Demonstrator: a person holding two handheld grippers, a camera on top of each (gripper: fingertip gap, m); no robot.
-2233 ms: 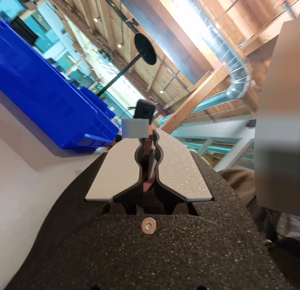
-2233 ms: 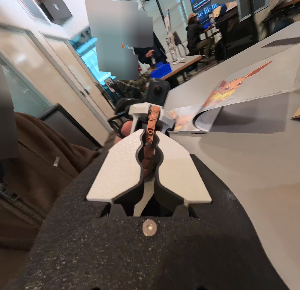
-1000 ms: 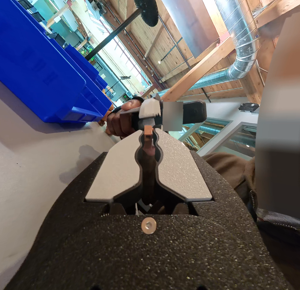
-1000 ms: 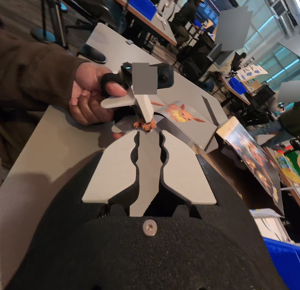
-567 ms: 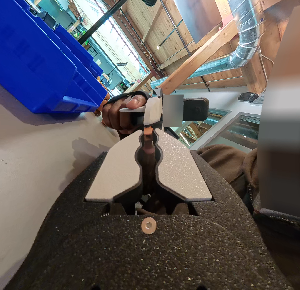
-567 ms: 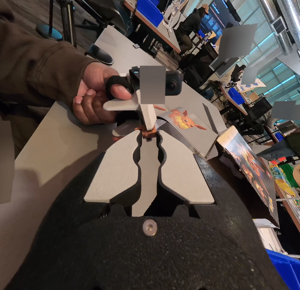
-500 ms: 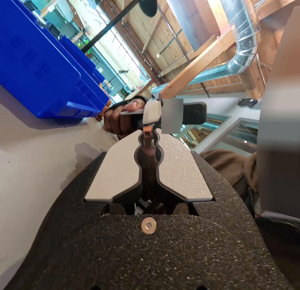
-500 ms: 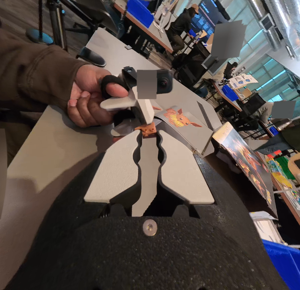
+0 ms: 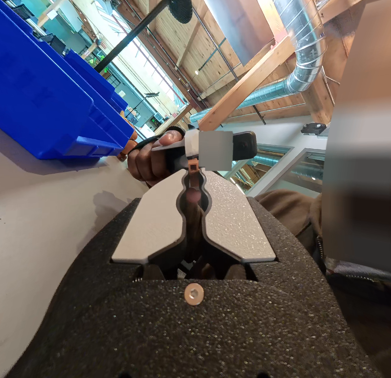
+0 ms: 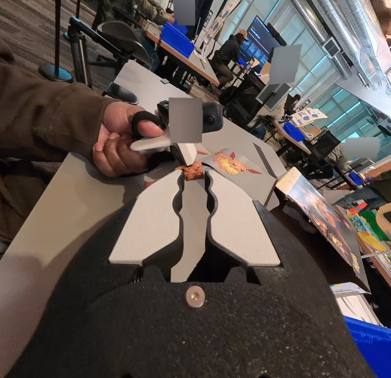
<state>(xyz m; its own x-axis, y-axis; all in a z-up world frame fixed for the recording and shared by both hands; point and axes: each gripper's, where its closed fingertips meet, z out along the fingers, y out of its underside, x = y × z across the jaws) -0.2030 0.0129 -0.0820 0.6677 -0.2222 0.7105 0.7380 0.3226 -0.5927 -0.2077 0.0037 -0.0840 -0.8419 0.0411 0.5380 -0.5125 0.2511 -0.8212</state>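
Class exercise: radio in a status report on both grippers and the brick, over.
Left gripper shut on orange-brown brick. Right gripper open, tips flanking the same brick. Booklet on grey table behind; nothing blocking.

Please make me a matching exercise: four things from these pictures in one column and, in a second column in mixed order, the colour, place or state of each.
1. orange brick
2. bin
3. duct
4. open booklet

a. blue, on the table
b. silver, under the wooden ceiling
c. shows an orange cartoon animal
d. clamped at the tips of the left gripper

Pairs: 1-d, 2-a, 3-b, 4-c
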